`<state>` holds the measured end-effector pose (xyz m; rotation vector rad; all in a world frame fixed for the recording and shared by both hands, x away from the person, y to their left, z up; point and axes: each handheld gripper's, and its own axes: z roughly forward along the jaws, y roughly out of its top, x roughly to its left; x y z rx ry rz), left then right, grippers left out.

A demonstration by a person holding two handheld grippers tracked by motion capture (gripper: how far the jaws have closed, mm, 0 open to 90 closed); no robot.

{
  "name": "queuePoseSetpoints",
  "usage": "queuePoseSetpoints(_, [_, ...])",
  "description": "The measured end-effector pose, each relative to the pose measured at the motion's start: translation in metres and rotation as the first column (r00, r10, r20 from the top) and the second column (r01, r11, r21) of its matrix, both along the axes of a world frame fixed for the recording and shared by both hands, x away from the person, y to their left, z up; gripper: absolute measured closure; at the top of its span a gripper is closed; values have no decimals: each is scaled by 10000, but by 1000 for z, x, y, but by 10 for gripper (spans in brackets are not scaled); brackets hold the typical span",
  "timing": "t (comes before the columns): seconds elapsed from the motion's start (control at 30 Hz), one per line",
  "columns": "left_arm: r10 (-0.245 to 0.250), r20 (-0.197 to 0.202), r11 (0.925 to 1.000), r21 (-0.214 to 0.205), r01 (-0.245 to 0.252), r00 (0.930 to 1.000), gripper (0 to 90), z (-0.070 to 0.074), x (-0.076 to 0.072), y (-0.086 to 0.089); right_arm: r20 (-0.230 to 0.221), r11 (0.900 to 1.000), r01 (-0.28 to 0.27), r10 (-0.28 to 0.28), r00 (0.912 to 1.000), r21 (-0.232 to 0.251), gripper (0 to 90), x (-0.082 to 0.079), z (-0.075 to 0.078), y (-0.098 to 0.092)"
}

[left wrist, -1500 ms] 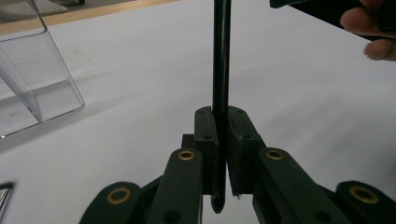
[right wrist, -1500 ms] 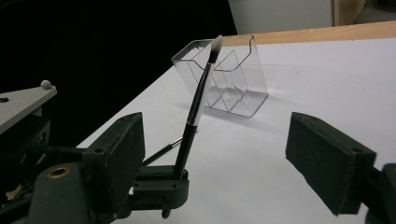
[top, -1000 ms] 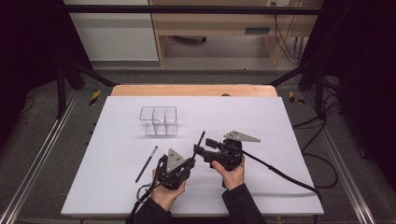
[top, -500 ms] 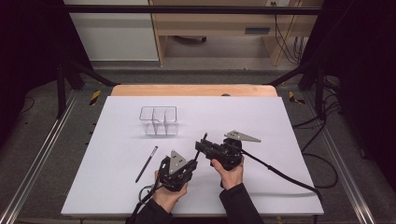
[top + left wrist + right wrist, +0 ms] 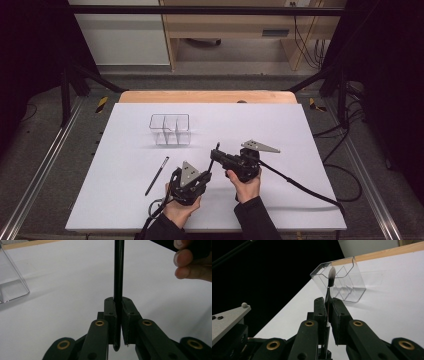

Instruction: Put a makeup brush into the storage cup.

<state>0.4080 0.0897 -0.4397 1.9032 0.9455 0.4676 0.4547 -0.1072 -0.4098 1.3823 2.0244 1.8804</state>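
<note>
The big white table (image 5: pixel 125 200) holds a clear box (image 5: pixel 170 129) and a pen (image 5: pixel 157 175) lying flat, as before. The right gripper (image 5: pixel 216 156) has just closed its jaws; a second ago they stood apart. Now both grippers clamp one thin black brush (image 5: pixel 213 159). The left gripper (image 5: pixel 119 315) grips it low on the handle, the right one higher. The right gripper view shows the brush's soft white tip (image 5: pixel 332 273) before the box; the left gripper view shows the person's fingers (image 5: pixel 186 263).
</note>
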Motion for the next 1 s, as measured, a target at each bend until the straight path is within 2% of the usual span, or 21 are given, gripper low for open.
queuePoseSetpoints(0.1, [-197, -165, 9998, -7, 197, 9997, 801, 1, 0, 1, 35, 9999, -159, 159, 9999, 21, 841, -1, 1, 0])
queuePoseSetpoints(0.2, [-201, -97, 9998, -2, 201, 9998, 655, 4, 0, 0, 121, 9997, -246, 246, 9996, -16, 842, -2, 1, -1])
queuePoseSetpoints(0.3, [-118, 184, 9999, 61, 117, 9998, 536, 9, 0, 1, 261, 9996, -261, 263, 9993, -101, 842, -3, 2, -2])
queuePoseSetpoints(0.5, [-385, 271, 9992, 98, 383, 9989, 435, 18, 3, 1, 448, 9988, -453, 460, 9979, -183, 842, -5, 4, -3])
queuePoseSetpoints(0.73, [-506, 231, 9984, 272, 500, 9985, 417, 24, 8, -6, 630, 9971, -714, 730, 9953, -273, 842, -7, 2, -2])
queuePoseSetpoints(1.0, [-499, 194, 9985, 254, 494, 9986, 533, 29, 11, -8, 772, 9966, -789, 806, 9937, -250, 841, -9, 4, -4])
